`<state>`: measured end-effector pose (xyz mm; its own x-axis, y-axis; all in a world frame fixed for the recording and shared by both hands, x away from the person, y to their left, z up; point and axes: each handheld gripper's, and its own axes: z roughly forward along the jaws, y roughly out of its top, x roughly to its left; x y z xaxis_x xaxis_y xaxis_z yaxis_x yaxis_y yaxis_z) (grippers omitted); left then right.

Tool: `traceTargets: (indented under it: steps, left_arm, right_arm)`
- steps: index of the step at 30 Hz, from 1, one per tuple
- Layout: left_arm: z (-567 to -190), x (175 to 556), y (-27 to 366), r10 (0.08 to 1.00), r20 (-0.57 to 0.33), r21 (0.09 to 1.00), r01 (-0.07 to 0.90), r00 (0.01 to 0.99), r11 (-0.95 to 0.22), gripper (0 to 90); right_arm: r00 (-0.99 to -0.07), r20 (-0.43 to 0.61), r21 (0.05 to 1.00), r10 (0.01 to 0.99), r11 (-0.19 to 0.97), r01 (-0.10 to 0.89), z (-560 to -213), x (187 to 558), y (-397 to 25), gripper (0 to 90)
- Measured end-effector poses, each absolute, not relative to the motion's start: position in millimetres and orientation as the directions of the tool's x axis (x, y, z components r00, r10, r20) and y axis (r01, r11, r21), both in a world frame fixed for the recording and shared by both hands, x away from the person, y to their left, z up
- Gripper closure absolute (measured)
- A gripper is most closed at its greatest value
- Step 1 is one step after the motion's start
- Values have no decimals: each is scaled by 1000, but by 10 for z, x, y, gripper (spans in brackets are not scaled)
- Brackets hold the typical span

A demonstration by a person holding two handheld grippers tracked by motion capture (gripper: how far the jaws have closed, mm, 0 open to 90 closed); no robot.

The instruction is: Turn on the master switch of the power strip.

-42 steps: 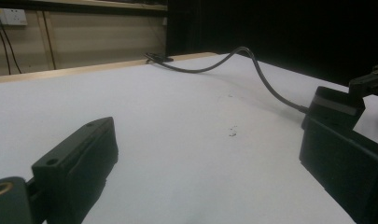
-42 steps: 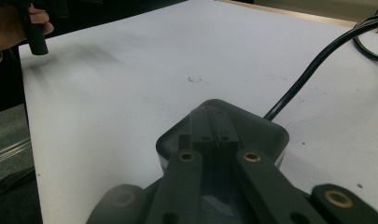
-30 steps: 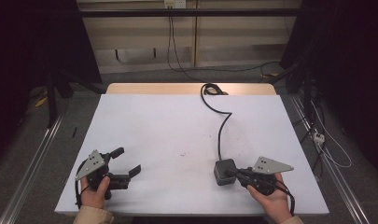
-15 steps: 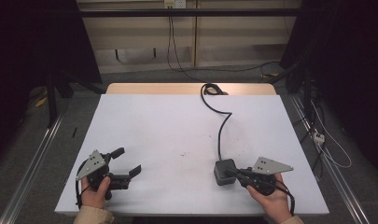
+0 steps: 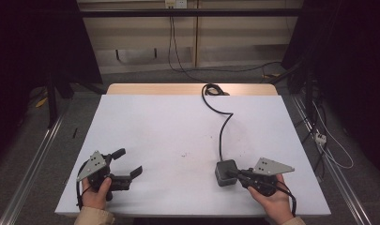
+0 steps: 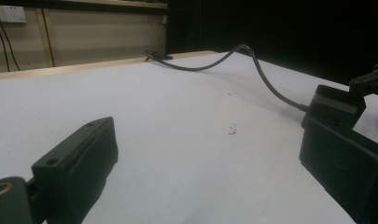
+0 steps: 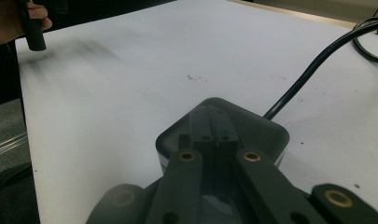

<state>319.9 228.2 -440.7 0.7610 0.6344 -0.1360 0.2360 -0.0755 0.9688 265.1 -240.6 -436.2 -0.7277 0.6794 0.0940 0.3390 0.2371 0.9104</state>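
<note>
Here, a dark grey power adapter [image 5: 225, 173] sits near the white table's [image 5: 169, 126] front right corner, its black cable [image 5: 220, 112] running over the back edge. The right gripper [image 5: 239, 174] has its jaws together, tips against the adapter's top. The left gripper [image 5: 127, 162], near the front left corner, gapes wide, empty.

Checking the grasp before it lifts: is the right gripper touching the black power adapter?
Touching. In the right gripper view the right gripper has its jaws lying closed on the top face of the power adapter, with no gap visible.
</note>
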Motion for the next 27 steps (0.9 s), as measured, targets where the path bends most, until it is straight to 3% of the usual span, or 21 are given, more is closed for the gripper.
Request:
traceTargets:
  steps: [27]
  left_arm:
    - [-4407, 3195, 2278, 638, -137, 968, 239, 758, -76, 39]
  right_arm:
    - [-723, 91, 906, 685, 245, 346, -4362, 2647, -2394, 900]
